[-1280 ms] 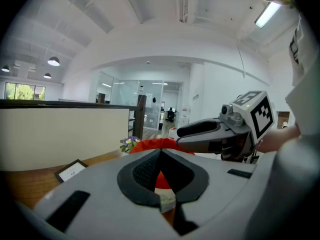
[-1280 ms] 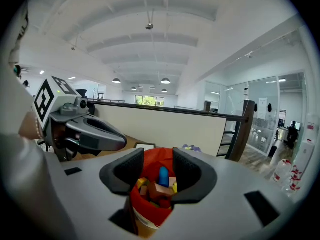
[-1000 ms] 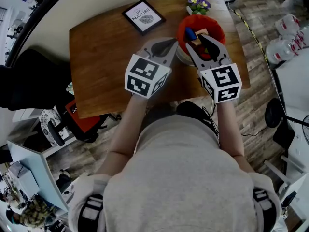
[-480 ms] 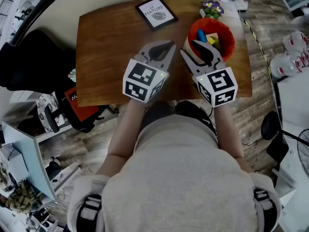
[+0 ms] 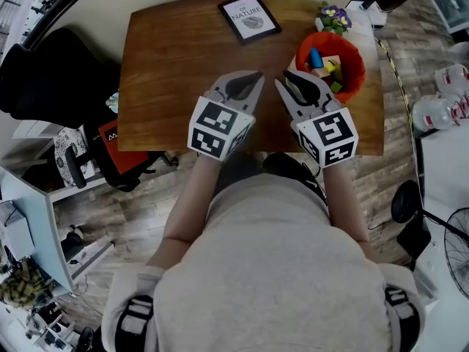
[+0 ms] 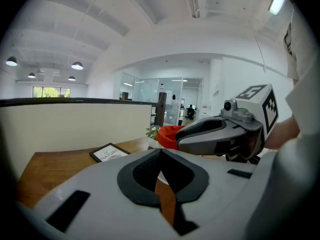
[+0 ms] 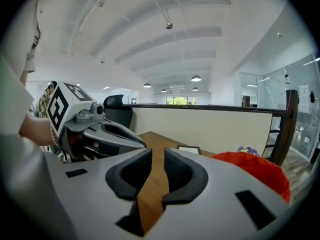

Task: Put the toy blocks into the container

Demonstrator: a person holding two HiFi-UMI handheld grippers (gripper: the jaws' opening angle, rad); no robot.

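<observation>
The red container (image 5: 357,64) stands at the table's far right with several coloured toy blocks (image 5: 325,61) inside; its rim also shows in the left gripper view (image 6: 167,133) and the right gripper view (image 7: 255,169). My right gripper (image 5: 288,79) hovers just left of the container, above the wood. Its jaws (image 7: 157,156) are closing, a narrow gap still shows, and nothing is between them. My left gripper (image 5: 256,77) hangs beside it, with its jaws (image 6: 160,156) shut and empty. No block is seen on the table.
A framed picture (image 5: 249,17) lies at the back of the wooden table (image 5: 176,72), and a small flower pot (image 5: 333,17) stands behind the container. A black office chair (image 5: 44,101) is left of the table, with water bottles (image 5: 440,108) on the floor to the right.
My right gripper has drawn back from above the container to its left side, and its jaws have narrowed. The left gripper has kept its place.
</observation>
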